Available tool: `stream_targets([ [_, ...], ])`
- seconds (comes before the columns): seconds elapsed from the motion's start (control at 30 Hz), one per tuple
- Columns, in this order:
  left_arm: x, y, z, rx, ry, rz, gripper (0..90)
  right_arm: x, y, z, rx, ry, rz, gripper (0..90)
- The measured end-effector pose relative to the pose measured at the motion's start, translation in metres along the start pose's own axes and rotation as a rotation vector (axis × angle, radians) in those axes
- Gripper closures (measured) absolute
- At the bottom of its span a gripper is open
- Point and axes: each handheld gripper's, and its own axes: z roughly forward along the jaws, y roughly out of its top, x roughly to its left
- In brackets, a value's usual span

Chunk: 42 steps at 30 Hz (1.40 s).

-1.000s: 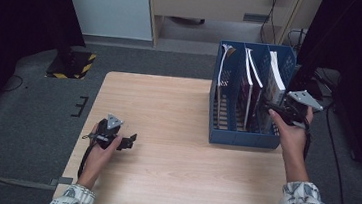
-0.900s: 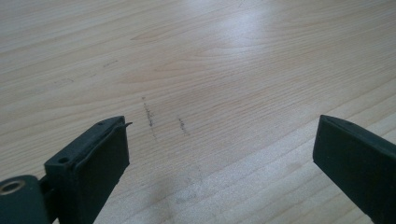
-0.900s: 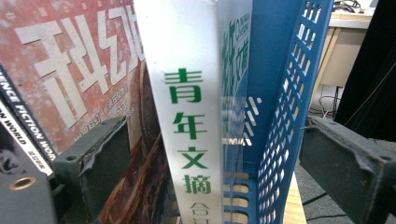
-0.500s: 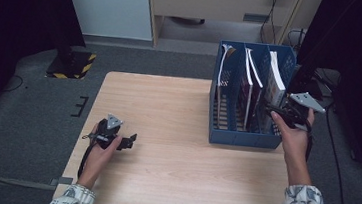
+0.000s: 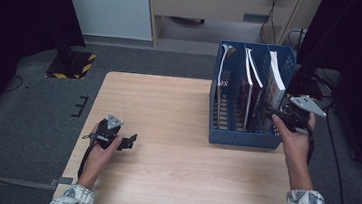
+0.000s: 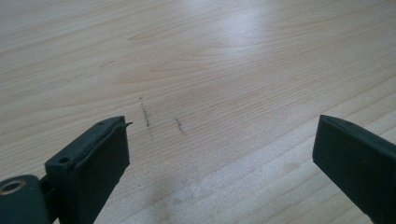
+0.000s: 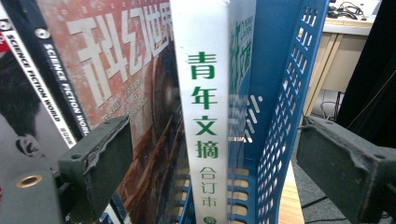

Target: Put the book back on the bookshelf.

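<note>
Left hand-held gripper (image 5: 130, 140) rests low over the bare wooden surface (image 5: 181, 132) near its left edge, jaws spread wide, nothing between them. Blue file rack (image 5: 246, 136) stands at the surface's right side, magazines upright in its slots. Right hand-held gripper (image 7: 210, 172) sits at the rack's right end, jaws released either side of the white-spined book (image 7: 205, 107), not touching it.
</note>
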Motion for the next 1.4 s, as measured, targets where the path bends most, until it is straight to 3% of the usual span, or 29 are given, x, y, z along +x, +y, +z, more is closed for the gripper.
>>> stream_targets([
  [0.43,0.001,0.000,0.001,0.003,0.005,-0.008,2.3,0.007,-0.003,-0.009,-0.003,0.010,-0.015,12.6],
  [1.0,-0.001,-0.002,0.004,0.026,0.000,0.001,2.6,0.017,-0.016,-0.031,-0.031,0.042,0.020,13.2],
  [1.4,0.000,-0.002,0.003,0.027,0.001,-0.002,2.9,0.031,-0.025,-0.036,-0.001,0.072,0.001,12.4],
])
